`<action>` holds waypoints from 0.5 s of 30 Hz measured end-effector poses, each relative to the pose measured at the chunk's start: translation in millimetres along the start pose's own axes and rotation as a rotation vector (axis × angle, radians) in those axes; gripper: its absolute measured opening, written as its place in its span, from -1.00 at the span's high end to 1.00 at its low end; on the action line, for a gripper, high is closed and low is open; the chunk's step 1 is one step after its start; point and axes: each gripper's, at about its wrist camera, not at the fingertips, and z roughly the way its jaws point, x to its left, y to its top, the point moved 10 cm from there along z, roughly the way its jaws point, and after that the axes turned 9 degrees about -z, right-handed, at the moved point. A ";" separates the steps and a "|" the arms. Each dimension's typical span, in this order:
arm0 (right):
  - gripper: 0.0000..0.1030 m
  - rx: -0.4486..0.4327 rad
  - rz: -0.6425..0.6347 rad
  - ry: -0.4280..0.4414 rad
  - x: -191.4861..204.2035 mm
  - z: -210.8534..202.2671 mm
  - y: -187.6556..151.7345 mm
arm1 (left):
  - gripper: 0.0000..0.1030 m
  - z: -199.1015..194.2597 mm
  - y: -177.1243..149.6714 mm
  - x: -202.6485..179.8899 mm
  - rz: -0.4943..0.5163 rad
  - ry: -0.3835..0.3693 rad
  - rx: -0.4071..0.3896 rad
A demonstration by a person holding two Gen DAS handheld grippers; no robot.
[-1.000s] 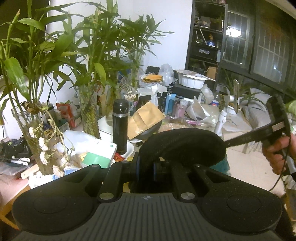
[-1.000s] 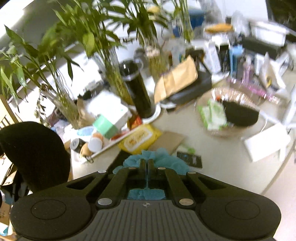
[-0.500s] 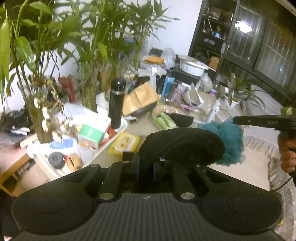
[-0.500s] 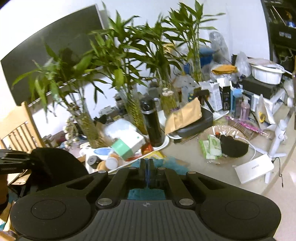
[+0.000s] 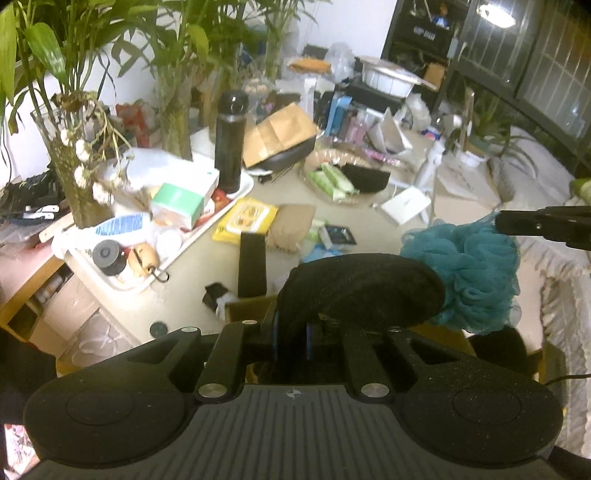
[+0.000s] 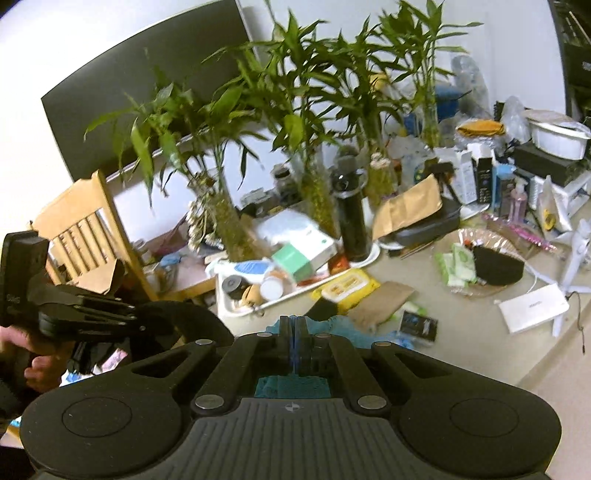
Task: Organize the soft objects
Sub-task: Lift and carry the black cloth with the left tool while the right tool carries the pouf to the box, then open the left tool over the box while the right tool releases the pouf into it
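Showing no readable writing, yellow wipes pack point(image 5: 246, 220) lies flat.

A plain white wall point(image 6: 74, 40) carries a large dark rectangular panel point(image 6: 140, 88). Below it stands a light wooden slat-back chair point(image 6: 79, 225). A pale beige tabletop point(image 5: 192, 280) fills the middle. At the right, a tall black shelving unit point(image 5: 424, 40) adjoins dark gridded windows point(image 5: 554, 70), where a round ceiling lamp point(image 5: 495, 13) glows.

no legible text, labels too blurred to read
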 end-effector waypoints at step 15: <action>-1.00 0.071 -0.014 -0.015 7.0 20.1 -23.3 | -0.48 -16.4 -5.8 -8.2 0.051 0.006 -0.095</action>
